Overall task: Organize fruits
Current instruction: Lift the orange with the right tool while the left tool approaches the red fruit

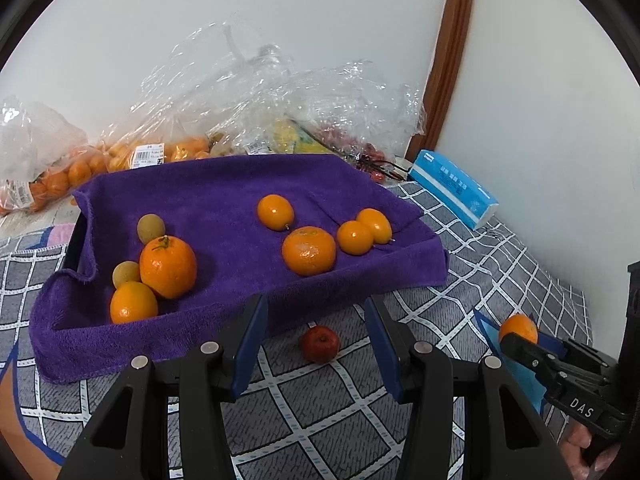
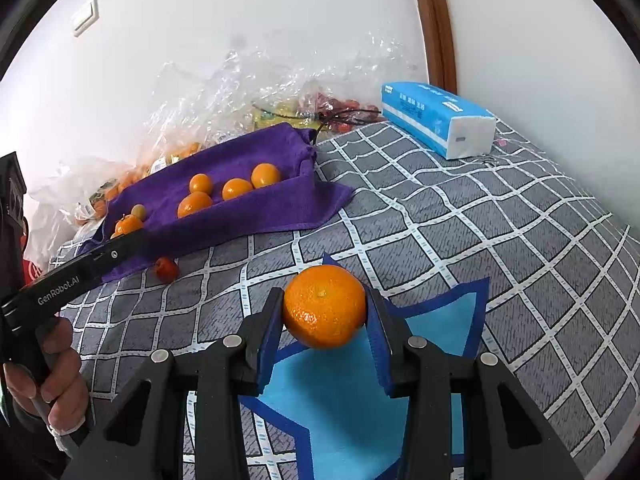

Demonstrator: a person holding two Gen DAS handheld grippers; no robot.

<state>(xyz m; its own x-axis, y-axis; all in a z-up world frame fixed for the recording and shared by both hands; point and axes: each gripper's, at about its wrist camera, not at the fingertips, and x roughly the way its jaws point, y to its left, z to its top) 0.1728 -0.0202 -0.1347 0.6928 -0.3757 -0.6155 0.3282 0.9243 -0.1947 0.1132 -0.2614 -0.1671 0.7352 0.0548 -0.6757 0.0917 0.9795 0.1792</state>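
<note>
Right gripper (image 2: 325, 312) — nearest our lens, its blue pads pinching a mandarin (image 2: 324, 306) from both sides, held above a blue star-shaped patch (image 2: 448, 320) on the bedcover. Left gripper (image 1: 316, 320) — we find its fingers spread wide with nothing between them, poised over a small red fruit (image 1: 320, 344) lying on the cover.

We list the rest by size:
- Grey checked bedcover (image 2: 500, 240).
- Purple towel (image 1: 224, 192) lining a tray, just beyond the red fruit.
- Clear plastic bags (image 1: 248, 92) of fruit against the wall.
- Blue tissue pack (image 2: 436, 120), well apart from the tray.
- On the towel — two mandarins (image 1: 168, 266), four smaller orange kumquats (image 1: 275, 212), two brownish longans (image 1: 151, 228).
</note>
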